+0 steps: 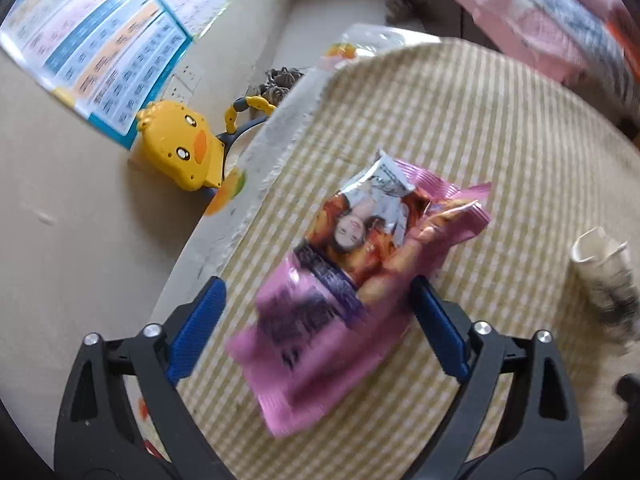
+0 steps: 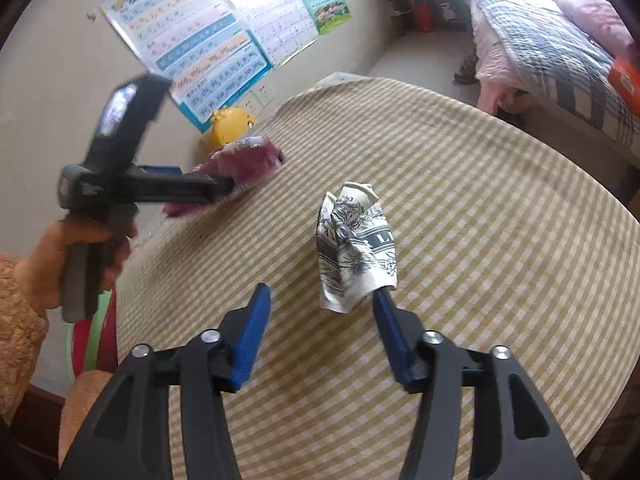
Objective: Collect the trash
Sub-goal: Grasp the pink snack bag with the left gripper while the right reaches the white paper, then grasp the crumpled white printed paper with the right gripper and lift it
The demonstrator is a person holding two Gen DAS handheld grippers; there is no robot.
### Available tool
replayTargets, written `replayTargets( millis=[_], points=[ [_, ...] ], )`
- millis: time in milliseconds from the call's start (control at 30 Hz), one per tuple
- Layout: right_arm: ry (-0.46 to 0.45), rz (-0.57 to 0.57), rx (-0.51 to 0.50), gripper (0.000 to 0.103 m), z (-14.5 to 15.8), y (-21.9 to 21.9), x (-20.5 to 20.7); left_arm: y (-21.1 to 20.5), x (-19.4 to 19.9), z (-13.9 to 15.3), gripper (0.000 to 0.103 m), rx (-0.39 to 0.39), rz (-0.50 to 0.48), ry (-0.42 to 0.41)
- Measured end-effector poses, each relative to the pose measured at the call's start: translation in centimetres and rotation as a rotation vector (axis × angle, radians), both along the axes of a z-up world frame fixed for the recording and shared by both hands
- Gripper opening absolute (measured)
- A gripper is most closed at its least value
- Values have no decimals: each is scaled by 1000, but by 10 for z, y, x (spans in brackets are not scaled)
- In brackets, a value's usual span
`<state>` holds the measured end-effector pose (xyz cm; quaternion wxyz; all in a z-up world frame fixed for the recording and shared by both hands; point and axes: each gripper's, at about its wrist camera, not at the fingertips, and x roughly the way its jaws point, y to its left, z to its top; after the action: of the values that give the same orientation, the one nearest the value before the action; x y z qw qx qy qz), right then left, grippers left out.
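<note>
A pink and orange snack wrapper (image 1: 352,276) lies on the round table's checked cloth (image 1: 460,128). My left gripper (image 1: 318,304) is open, its blue fingers on either side of the wrapper's near half. In the right wrist view the wrapper (image 2: 240,168) lies at the table's left edge with the left gripper (image 2: 216,192) over it. A crumpled white paper with black print (image 2: 354,248) stands mid-table; it also shows in the left wrist view (image 1: 604,276). My right gripper (image 2: 320,304) is open, its right fingertip touching the paper's near end.
A yellow duck toy (image 1: 180,148) sits on the floor beside the table, below wall posters (image 2: 208,40). A bed with a plaid quilt (image 2: 560,52) is at the far right. A clear plastic bag (image 1: 360,46) lies at the table's far edge.
</note>
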<state>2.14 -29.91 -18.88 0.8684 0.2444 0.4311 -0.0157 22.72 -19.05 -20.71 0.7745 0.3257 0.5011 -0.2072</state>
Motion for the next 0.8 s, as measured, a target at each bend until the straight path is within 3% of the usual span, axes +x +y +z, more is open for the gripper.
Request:
replayTargets(
  millis=[33, 133, 167, 300, 500, 800],
  points=[
    [-3, -9, -9, 54, 1, -2, -1, -1, -1, -2, 64, 9, -7, 11],
    [1, -29, -34, 55, -1, -6, -3, -7, -6, -2, 48, -8, 0, 28],
    [6, -33, -37, 55, -3, -8, -4, -7, -8, -1, 34, -20, 6, 43],
    [18, -43, -53, 59, -5, -9, -3, -2, -22, 7, 30, -59, 53, 51],
    [53, -17, -116, 68, 2, -10, 9, 42, -67, 35, 30, -176, 143, 57],
    [132, 32, -147, 69, -5, -1, 44, 104, -143, 68, 30, -288, 253, 48]
  ],
)
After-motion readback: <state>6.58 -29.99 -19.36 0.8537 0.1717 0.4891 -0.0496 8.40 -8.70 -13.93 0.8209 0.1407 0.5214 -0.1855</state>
